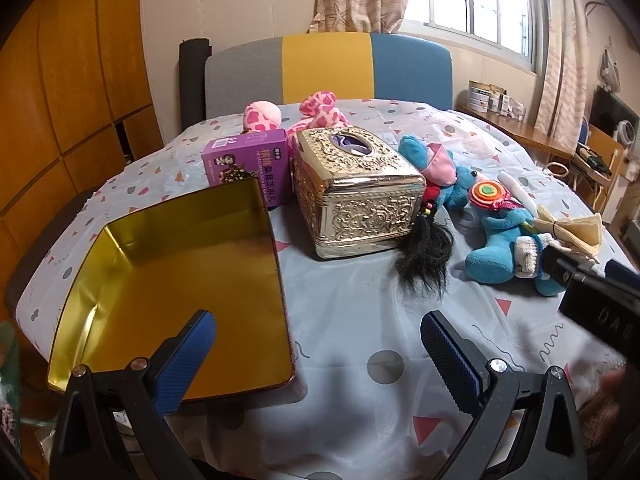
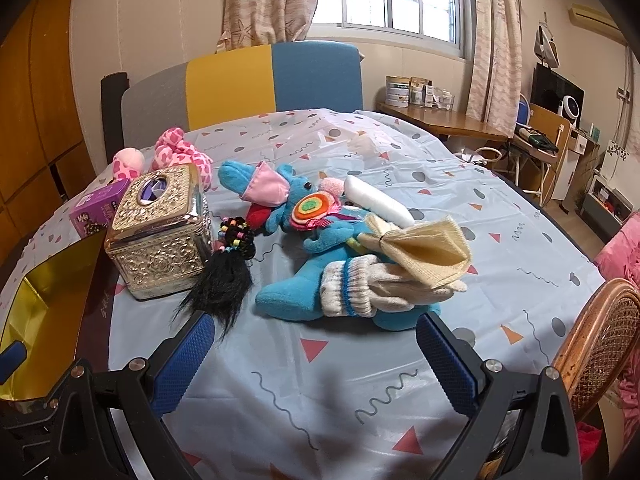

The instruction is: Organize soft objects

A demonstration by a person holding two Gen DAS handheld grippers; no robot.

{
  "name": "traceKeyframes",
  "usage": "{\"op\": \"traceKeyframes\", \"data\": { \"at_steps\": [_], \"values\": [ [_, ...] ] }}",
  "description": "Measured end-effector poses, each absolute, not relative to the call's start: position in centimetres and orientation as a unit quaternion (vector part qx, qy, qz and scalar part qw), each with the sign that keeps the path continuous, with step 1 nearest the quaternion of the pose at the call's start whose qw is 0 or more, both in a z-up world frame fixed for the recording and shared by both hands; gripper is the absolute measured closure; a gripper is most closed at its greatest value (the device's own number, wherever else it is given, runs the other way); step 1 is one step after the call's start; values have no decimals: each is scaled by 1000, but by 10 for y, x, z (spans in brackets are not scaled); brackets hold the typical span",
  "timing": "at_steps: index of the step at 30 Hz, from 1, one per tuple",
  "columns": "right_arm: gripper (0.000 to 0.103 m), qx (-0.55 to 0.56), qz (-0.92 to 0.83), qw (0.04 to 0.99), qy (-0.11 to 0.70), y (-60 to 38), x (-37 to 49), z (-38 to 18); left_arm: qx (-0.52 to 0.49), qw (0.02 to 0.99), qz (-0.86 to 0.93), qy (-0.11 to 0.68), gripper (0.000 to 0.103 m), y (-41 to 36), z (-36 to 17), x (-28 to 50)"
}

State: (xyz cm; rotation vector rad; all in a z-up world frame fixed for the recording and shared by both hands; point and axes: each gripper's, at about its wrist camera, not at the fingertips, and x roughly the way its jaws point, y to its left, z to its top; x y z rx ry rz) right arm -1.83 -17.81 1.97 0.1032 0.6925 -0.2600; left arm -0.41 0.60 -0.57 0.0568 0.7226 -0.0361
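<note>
Right gripper [image 2: 314,354]: jaws spread wide, empty, low over bench [image 2: 360,392]. Left gripper [image 1: 318,344]: same, beside gold tin [image 1: 180,300]. Knit glove [image 2: 360,288] atop blue plush [image 2: 296,292], mid-bench. Rec.: pinch glove cuff only, lift clear, drop in tin.

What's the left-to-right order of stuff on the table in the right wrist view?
Gold tin → purple box → ornate metal tissue box → black hair piece → blue plush toy → white knit gloves → beige cloth bow.
</note>
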Motion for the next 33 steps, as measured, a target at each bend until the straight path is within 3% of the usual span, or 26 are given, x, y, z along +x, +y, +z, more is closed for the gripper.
{"op": "traceKeyframes", "data": {
  "at_steps": [10, 27, 30, 33],
  "values": [
    [0, 107, -162, 925, 326, -239, -18, 37, 1, 919, -118, 376, 0, -7, -11, 5],
    [0, 202, -232, 902, 304, -344, -43, 48, 49, 852, -268, 447, 1, -95, -20, 51],
    [0, 224, -237, 896, 300, -358, -46, 47, 27, 839, -299, 455, 3, -107, -10, 63],
    [0, 235, -244, 892, 299, -368, -49, 45, -12, 829, -319, 459, 12, -121, 4, 80]
  ]
}}
